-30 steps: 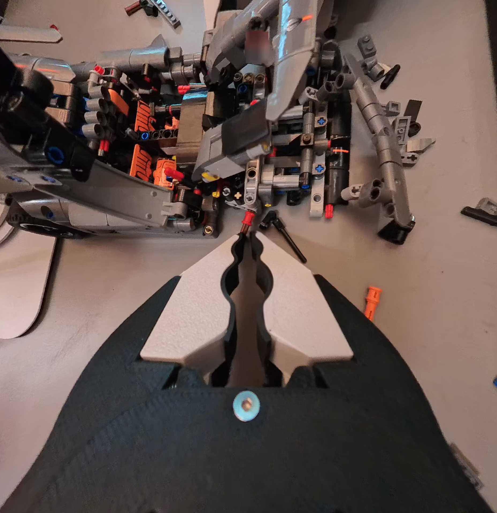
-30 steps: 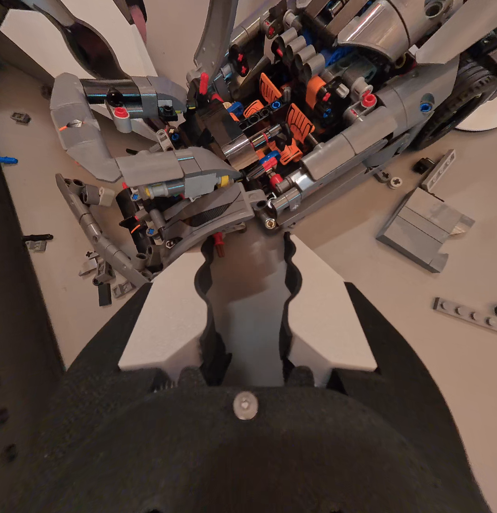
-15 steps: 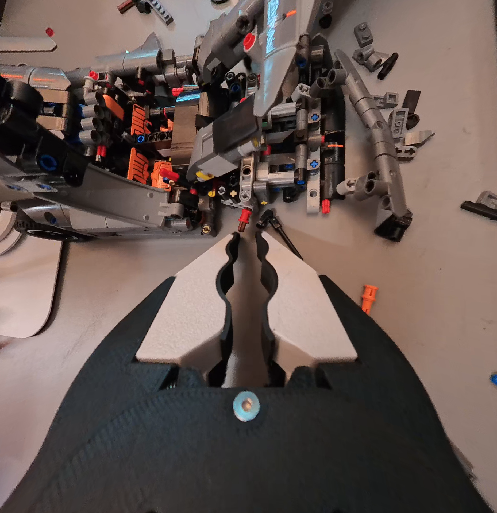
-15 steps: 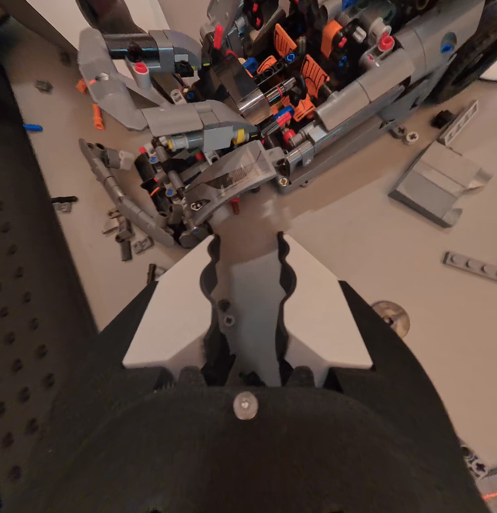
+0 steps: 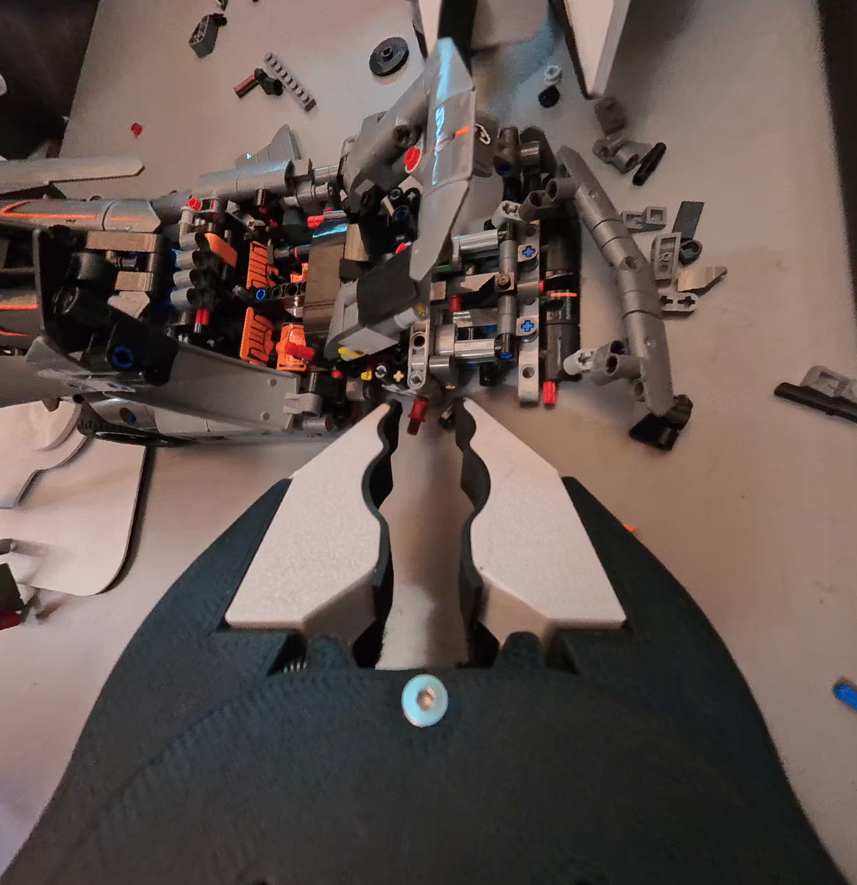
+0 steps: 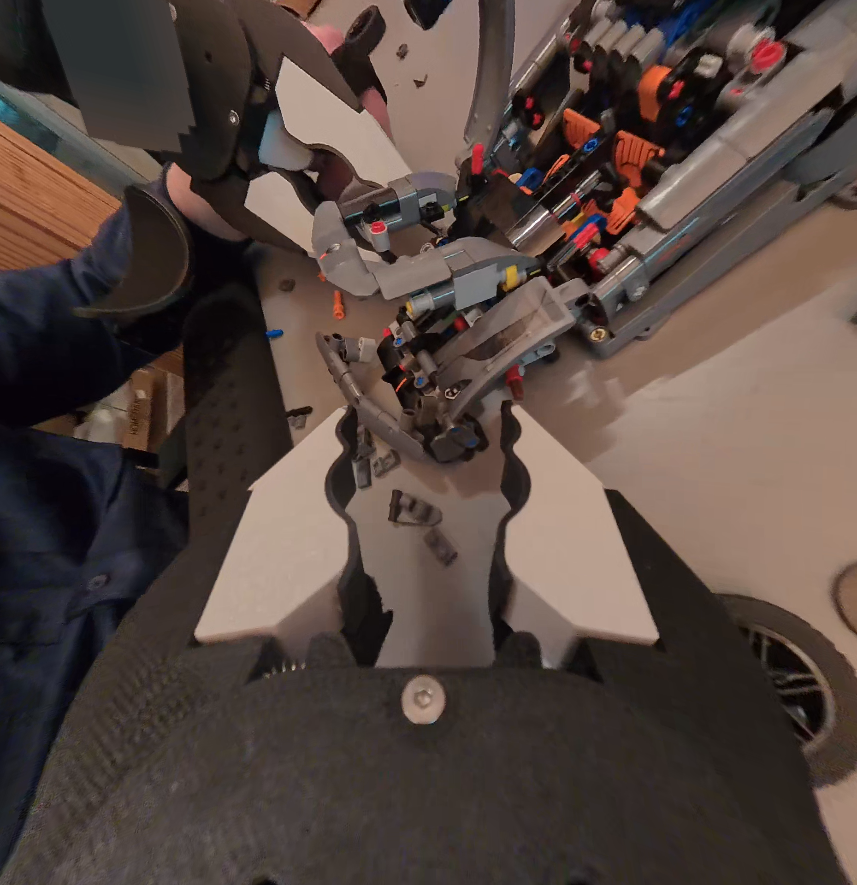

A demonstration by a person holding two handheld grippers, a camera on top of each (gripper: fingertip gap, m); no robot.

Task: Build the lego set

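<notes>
**Grey car body mostly built, loose parts left over**

Grey panels and orange trim already clothe much of your lego car [image 5: 282,306], which lies across the middle of the pale table [image 5: 704,550], its open end pointing at your left gripper [image 5: 424,412]. That gripper is spread apart and grasps nothing; a red pin [image 5: 419,412] on the model's near edge sits just between its tips. Your right gripper [image 6: 426,416] is likewise released and empty, hovering above the curved grey arch [image 6: 369,412] at the model's end.

By my judgement you are well past halfway: chassis, engine bay and side panels are joined. Left to fit, it seems, are the scattered small grey pieces [image 5: 656,239] by the table's right edge, an orange pin [image 6: 338,305], a blue pin [image 5: 852,699] and a loose wheel [image 6: 795,689] near the right gripper.

No tray or box holds the parts; they lie bare on the table.
</notes>
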